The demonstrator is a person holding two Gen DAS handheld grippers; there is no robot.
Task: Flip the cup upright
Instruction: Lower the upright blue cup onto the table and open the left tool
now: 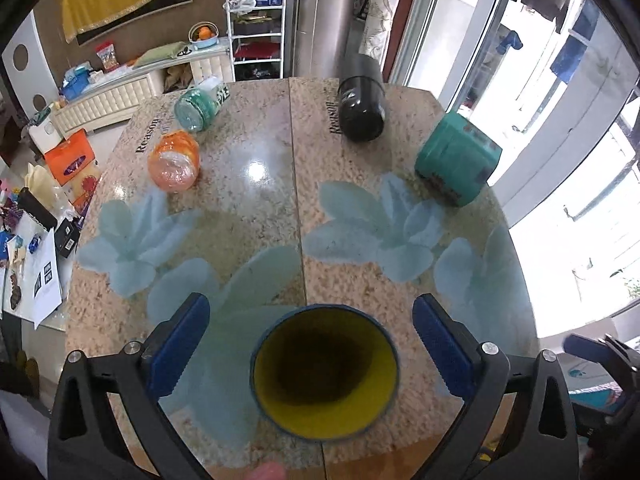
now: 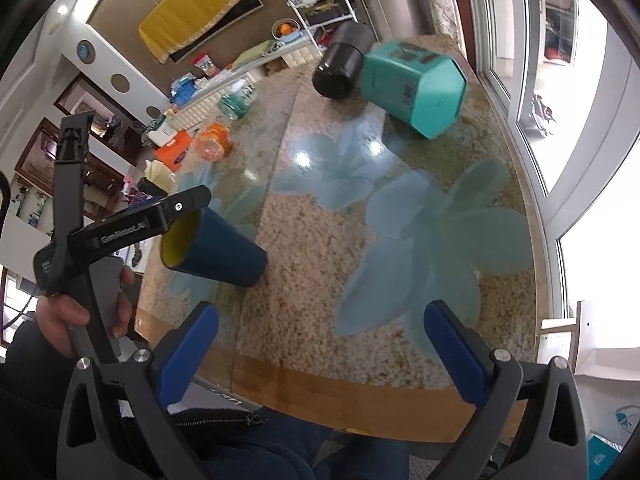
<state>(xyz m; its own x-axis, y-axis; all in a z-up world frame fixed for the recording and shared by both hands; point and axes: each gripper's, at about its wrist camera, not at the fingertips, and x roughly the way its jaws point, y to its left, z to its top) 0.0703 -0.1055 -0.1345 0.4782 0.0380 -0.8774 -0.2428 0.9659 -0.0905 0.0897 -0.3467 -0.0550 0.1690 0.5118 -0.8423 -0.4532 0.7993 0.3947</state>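
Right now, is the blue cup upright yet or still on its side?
On its side. The blue cup lies on the table, its yellow mouth facing the open left gripper.

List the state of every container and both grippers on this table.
Blue cup: on its side, not gripped.
Orange jar: on its side.
Green jar: on its side.
Black cup: on its side.
Teal box: tipped over.
Left gripper: open, around the cup's mouth.
Right gripper: open, holding nothing.

The cup (image 1: 325,372) lies on its side on the table (image 1: 256,216) at lower centre, between the left gripper's (image 1: 312,354) fingers; four containers lie across the upper frame.
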